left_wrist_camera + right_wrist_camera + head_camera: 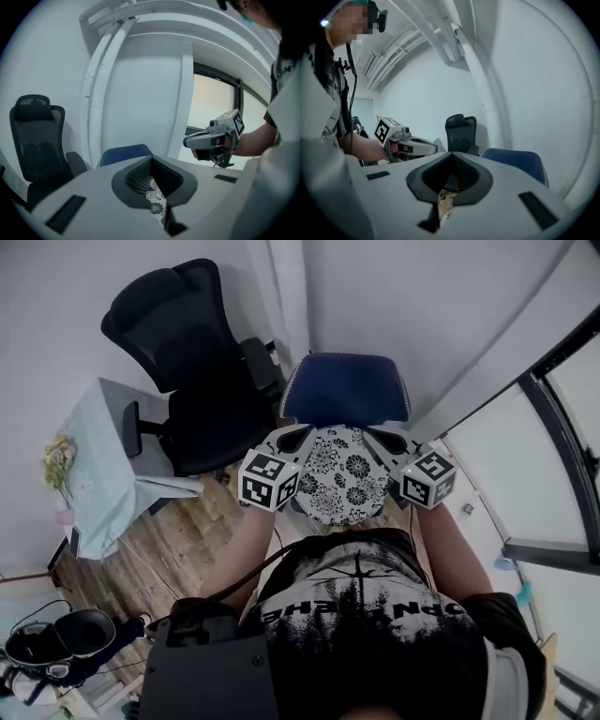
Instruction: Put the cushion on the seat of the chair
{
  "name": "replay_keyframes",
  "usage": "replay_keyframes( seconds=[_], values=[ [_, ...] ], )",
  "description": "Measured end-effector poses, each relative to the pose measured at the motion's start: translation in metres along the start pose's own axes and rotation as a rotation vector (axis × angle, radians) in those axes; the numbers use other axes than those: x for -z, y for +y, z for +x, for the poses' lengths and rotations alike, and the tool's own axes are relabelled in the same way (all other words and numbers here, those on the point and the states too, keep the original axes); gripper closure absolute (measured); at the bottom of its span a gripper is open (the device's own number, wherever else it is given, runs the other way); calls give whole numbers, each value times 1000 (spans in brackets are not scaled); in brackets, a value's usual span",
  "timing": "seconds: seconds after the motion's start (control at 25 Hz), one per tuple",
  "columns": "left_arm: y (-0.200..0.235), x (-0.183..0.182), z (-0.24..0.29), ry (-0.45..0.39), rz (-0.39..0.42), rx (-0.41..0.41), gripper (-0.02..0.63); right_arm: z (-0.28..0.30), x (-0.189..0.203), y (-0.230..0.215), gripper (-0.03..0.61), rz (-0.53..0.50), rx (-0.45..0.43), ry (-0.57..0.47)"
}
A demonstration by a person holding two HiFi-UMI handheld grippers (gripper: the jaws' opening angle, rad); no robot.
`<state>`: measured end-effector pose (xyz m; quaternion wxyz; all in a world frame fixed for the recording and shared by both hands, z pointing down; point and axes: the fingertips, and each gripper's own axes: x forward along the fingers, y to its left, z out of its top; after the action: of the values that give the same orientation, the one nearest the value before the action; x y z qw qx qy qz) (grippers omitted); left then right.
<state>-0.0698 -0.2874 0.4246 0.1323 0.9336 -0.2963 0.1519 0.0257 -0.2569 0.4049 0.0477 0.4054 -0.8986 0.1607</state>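
Note:
A round cushion (342,474) with a black-and-white flower print hangs in the air between my two grippers, in front of a blue chair (345,390). My left gripper (298,439) is shut on the cushion's left edge, and my right gripper (380,439) is shut on its right edge. In the left gripper view the printed fabric (157,206) shows below the closed jaws, with the blue chair (124,154) behind. A strip of cushion fabric (446,204) is pinched in the right gripper view, and the blue chair (515,161) stands to the right. The cushion hides the chair's seat from above.
A black office chair (187,362) stands left of the blue chair, against the white wall. A small table with a pale cloth (98,465) and flowers (58,465) is at the left. A large window (562,474) runs along the right. A dark bag (56,643) lies on the wooden floor.

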Motion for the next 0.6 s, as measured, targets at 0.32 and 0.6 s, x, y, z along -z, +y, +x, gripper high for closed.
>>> replay_keyframes(
  seconds=[0.32, 0.6],
  values=[
    [-9, -3, -2, 5, 23, 31, 598, -1, -2, 16, 560, -30, -5, -21],
    [-13, -5, 6, 6, 32, 44, 598, -7, 2, 13, 560, -37, 8, -3]
  ],
)
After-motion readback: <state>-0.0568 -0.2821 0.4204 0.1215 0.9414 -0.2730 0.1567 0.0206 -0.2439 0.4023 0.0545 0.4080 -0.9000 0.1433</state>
